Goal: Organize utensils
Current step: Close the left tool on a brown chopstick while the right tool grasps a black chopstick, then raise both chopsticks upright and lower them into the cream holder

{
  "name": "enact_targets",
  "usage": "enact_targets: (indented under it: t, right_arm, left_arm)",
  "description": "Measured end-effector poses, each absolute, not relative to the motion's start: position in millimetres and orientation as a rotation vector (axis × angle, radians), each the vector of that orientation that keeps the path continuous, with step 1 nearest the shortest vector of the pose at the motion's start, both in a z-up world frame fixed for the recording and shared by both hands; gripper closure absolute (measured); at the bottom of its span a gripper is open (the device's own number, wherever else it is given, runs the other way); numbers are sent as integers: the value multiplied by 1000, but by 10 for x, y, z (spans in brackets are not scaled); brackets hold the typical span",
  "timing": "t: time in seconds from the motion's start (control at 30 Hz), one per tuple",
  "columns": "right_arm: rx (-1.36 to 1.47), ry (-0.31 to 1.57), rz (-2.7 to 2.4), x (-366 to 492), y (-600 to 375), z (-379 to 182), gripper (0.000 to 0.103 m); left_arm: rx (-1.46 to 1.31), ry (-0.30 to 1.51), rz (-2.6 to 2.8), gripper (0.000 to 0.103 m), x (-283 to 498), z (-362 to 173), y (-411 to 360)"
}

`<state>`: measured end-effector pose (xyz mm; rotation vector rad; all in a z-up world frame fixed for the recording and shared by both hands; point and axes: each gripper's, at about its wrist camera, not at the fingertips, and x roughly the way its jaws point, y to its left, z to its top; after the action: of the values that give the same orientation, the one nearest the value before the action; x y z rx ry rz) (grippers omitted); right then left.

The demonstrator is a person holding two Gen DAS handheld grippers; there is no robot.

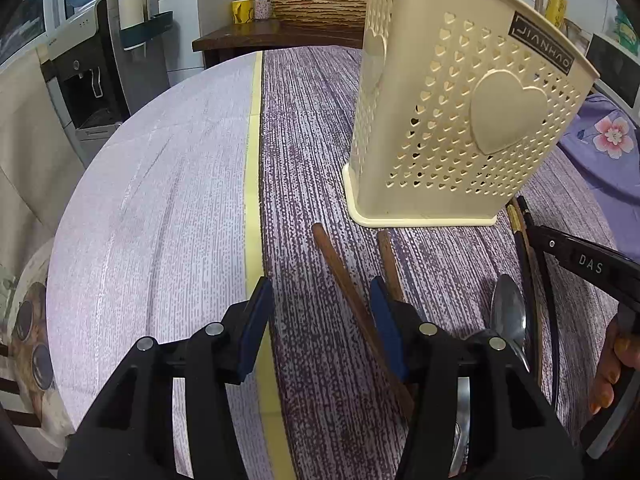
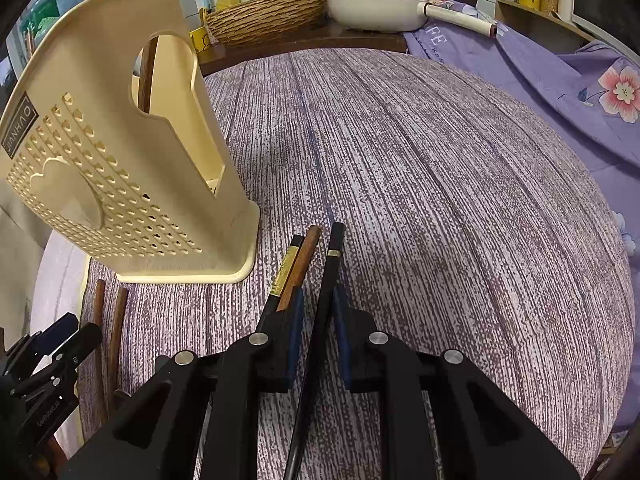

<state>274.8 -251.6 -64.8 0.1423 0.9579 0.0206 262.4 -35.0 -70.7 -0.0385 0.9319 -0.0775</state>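
The table (image 2: 440, 180), covered with a purple streaked cloth, carries the cream utensil holder (image 1: 460, 120), which stands upright near the middle, close to both grippers. In the right wrist view one brown wooden stick (image 2: 146, 76) already stands inside the holder, seen through its side opening, so I judge that the task has begun but most of it is left.

Almost all utensils lie on the cloth in front of the holder. Two brown wooden chopsticks (image 1: 344, 280) lie near its base on the left side. A black chopstick with a gold band (image 2: 332, 264), a second black one with a gold part (image 2: 285, 272) and another brown one (image 2: 304, 260) lie on the right side. A metal spoon (image 1: 508, 316) lies between these two groups.

The left gripper (image 1: 320, 320) is half open: one brown chopstick passes between its blue pads, but the pads do not press on it. The right gripper (image 2: 316, 308) is narrow, and its pads sit against the black chopstick with the gold band, so I judge that it holds this one. No utensil is lifted yet; both pieces lie low on the cloth.
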Motion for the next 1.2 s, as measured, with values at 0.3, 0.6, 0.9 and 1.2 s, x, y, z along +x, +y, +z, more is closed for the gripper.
enact_targets:
  t: [0.3,0.6,0.9,1.2]
  right_arm:
    - [141,950,23,2760,-2518,-652,88]
    - [139,937,17,2820,-2542,-666,94]
    - [187,918,29,2805,-2625,-680,94]
    - [214,890,38,2764,-2684,-644,95]
  left_arm:
    - [-26,946,-42,72,2805,-735,-397]
    - [3,938,-38,89,2846,-741,-467]
    - [-81,931,-65,96,2827,-739,-344]
    - [-131,912,-95,96,2781,-662,-288]
